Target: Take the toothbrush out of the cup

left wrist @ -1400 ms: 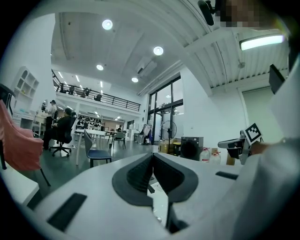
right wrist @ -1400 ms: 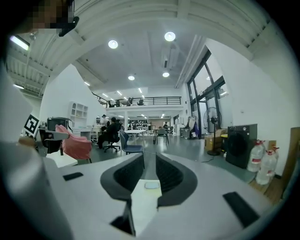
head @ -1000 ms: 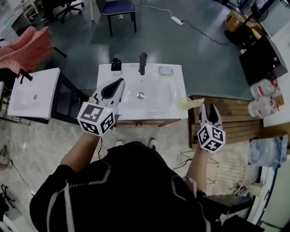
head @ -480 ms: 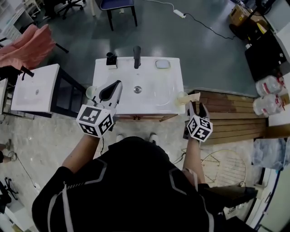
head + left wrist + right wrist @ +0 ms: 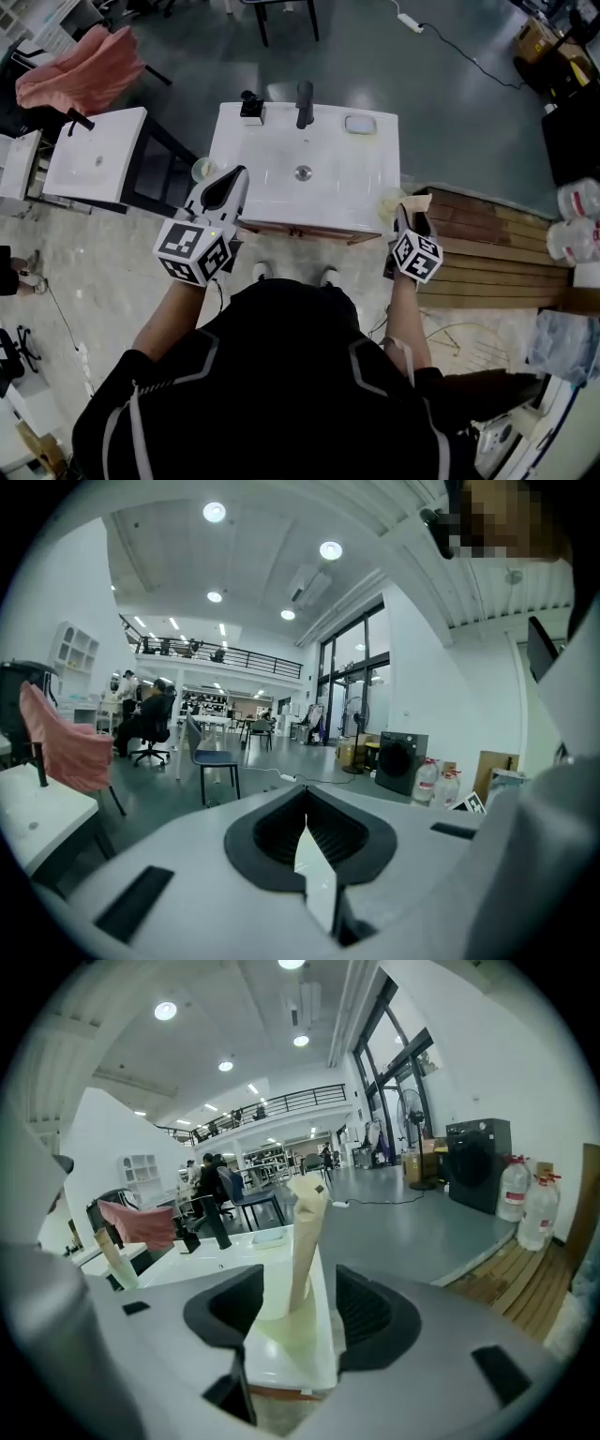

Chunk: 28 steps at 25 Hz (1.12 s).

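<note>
Closing on the toothbrush (image 5: pixel 302 1241) shaft above the cup (image 5: pixel 284 1327) rim and lifting straight up looked wisest, as the right gripper's (image 5: pixel 297 1304) fingers, just opened wide, framed it untouched at the bench's (image 5: pixel 272 180) right front corner, while the left gripper's (image 5: pixel 307 832) fingers were shut, empty.

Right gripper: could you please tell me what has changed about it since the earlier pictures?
The right gripper closed in on the cup, its jaws just opening; the toothbrush now shows between them, untouched. The left gripper stayed shut and empty.
</note>
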Motion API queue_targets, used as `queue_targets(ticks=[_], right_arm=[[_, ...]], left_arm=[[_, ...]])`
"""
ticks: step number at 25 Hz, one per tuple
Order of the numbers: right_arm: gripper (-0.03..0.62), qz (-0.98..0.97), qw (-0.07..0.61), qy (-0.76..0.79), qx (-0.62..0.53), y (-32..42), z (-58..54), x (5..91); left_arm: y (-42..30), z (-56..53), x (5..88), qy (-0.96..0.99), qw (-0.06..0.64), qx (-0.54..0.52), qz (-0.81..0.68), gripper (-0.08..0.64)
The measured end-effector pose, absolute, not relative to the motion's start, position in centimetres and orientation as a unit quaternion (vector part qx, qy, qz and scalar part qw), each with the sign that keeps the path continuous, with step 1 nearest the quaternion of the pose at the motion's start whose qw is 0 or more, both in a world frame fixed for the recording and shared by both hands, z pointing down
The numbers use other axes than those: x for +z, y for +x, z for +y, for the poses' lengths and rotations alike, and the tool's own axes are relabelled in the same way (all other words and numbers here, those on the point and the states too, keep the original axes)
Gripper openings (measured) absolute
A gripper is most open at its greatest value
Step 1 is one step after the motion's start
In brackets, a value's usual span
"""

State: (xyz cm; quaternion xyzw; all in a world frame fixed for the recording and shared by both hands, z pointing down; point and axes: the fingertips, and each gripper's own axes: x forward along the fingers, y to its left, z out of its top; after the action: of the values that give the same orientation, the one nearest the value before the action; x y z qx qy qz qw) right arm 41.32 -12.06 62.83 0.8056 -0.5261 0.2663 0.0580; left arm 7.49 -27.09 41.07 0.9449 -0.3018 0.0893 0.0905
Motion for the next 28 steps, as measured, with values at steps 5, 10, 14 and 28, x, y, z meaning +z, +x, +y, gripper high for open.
queue_targets(ticks=[5, 10, 14, 28], right_arm=[[0.214, -0.535, 0.043, 0.8, 0.267, 41.8, -13.2, 63.6], [0.153, -0.539, 0.047, 0.801, 0.258, 42.3, -14.3, 63.4], [0.071, -0.537, 0.063, 0.805, 0.246, 42.4, -14.5, 63.2], [0.025, -0.539, 0.063, 0.809, 0.226, 41.9, -15.7, 60.3]], left_arm=[[6.8, -26.6, 40.7, 0.937, 0.087, 0.091, -0.326, 0.005], [5.7, -26.4, 40.5, 0.932, 0.068, 0.102, -0.341, 0.005], [4.1, -26.8, 40.4, 0.926, 0.069, 0.093, -0.358, 0.005], [1.8, -28.5, 40.5, 0.919, 0.089, 0.082, -0.374, 0.005]])
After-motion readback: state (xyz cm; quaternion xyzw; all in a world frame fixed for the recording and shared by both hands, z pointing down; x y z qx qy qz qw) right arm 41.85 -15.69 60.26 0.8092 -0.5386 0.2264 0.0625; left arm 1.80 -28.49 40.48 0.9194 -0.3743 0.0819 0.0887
